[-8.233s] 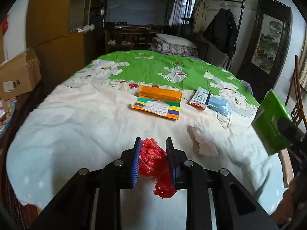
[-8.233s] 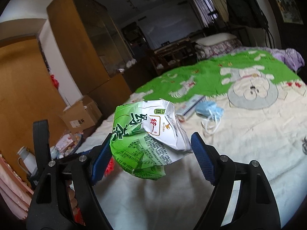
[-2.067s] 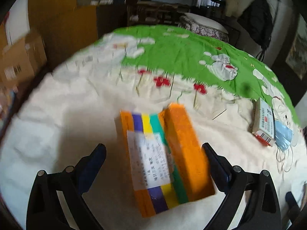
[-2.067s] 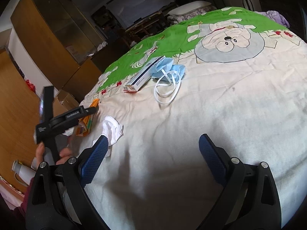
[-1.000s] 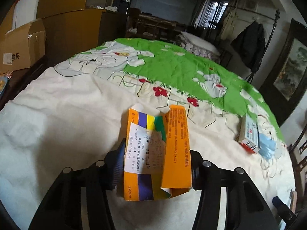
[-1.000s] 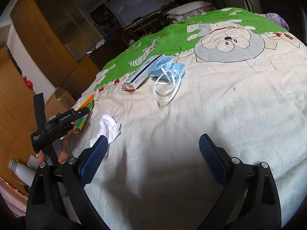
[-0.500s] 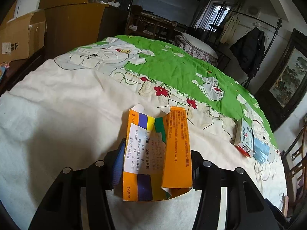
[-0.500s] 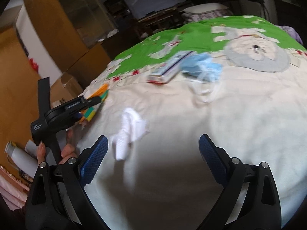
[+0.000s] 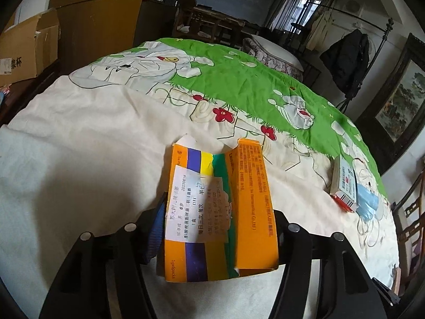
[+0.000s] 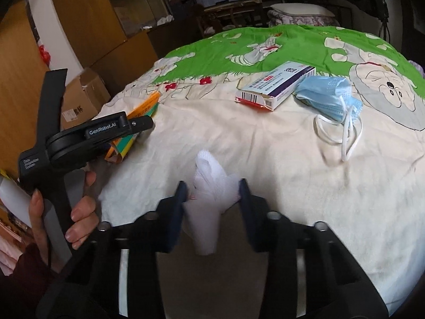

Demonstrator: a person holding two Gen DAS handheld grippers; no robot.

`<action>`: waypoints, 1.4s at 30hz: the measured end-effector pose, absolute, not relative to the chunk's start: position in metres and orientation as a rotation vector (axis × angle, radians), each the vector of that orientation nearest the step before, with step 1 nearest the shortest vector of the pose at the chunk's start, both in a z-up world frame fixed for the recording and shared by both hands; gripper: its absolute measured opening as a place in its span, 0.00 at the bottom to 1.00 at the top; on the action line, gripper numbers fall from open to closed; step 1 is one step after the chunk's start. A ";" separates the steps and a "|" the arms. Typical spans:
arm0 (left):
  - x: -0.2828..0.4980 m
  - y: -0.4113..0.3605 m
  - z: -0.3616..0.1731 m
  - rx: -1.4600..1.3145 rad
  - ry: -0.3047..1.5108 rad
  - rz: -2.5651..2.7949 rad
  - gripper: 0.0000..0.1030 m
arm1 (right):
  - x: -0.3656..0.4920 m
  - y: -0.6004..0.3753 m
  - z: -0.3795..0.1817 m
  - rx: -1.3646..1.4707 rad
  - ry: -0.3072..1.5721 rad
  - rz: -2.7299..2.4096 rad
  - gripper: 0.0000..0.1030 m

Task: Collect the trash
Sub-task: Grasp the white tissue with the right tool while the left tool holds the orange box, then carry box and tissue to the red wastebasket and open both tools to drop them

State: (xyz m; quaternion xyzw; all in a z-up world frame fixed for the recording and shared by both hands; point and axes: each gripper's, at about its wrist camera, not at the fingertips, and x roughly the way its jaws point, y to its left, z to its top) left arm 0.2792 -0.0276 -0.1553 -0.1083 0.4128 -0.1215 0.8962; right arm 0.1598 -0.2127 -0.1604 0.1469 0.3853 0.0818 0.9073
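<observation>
Right gripper (image 10: 212, 194) is down on the crumpled white tissue (image 10: 209, 186) at the near edge of the bedspread (image 10: 265, 146), and its jaws have just been closing, with the tissue bunched between the blue pads and touching both. Looks like a pinch, though the wad is soft and blurred at the bottom, so how firmly it is caught is hard to say.

Over on the left, the left gripper (image 9: 217, 226) has the flattened orange medicine carton (image 9: 212, 207) across its jaws, which have just been opening a little. The carton sits between the pads; the right pad is hidden behind the card, so I cannot tell whether the squeeze is real.

Farther out on the bed lie the white medicine box (image 10: 276, 85) and, touching its right end, the blue face mask (image 10: 332, 98).

To do this step well: finish the squeeze on the tissue before lifting, take it straight up so no bedspread comes along, and keep the carton level so it does not slip out.
</observation>
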 end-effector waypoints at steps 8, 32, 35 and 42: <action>0.265 -0.019 -0.142 -0.229 0.817 -0.248 0.49 | 0.158 -0.219 -0.158 0.343 0.795 0.176 0.26; 0.106 0.013 -0.004 -0.188 0.539 -0.292 0.49 | 0.061 -0.217 -0.052 0.364 0.543 0.229 0.24; 0.076 0.018 0.011 -0.171 0.497 -0.285 0.49 | 0.040 -0.209 -0.036 0.357 0.490 0.253 0.24; 0.001 0.044 0.039 -0.156 0.402 -0.245 0.49 | -0.006 -0.181 -0.005 0.369 0.390 0.352 0.24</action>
